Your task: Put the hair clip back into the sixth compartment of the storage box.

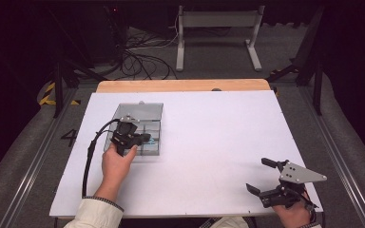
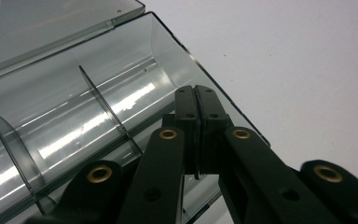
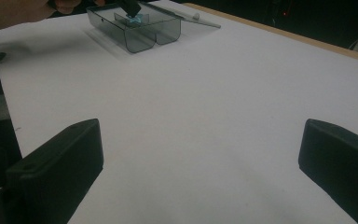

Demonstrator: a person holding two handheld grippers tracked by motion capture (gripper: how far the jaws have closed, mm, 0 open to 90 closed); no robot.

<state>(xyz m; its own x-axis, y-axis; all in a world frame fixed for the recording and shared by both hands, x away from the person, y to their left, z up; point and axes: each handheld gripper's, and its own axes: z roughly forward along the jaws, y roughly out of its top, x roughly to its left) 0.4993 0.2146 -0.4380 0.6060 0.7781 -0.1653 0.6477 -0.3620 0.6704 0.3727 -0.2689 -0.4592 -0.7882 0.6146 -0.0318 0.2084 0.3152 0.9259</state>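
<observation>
Left gripper [image 1: 142, 138] clenched with jaws pressed together over a smoky clear divided box [image 1: 148, 112], its tips above a compartment, small teal item [image 3: 135, 17] just below them, right gripper [image 1: 258, 178] released, well apart, resting on the white table [image 1: 218, 142].

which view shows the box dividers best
The left gripper view: two dividers stand up clearly inside the smoky clear box, seen close behind the shut left gripper. The high view shows the box small, dividers as faint lines. The right gripper view shows it far off, side-on.
</observation>
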